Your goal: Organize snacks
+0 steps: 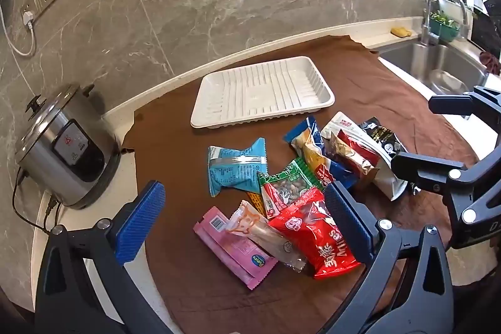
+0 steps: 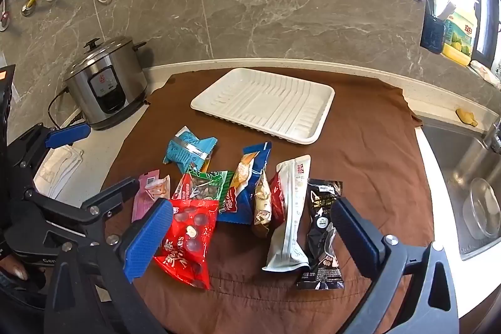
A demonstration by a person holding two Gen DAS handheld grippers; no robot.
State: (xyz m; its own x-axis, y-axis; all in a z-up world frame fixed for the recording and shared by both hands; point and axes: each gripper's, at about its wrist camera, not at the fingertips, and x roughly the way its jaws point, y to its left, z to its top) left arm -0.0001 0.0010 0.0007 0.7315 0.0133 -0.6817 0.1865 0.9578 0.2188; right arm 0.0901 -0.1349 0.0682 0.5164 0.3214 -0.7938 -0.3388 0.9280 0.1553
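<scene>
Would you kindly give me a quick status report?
Left gripper and right gripper open, empty. Snack packets loose on brown cloth; white tray empty. Nothing in the way.

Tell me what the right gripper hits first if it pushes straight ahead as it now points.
Most likely the snack pile: the right gripper, open, aims between the red packet and the white pouch, at the brown cloth. Depth is unclear.

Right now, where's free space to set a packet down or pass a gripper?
White tray is bare. Brown cloth is open between the tray, the black packet and the sink. Crowded: the snack pile from the pink packet across to the black one.
</scene>
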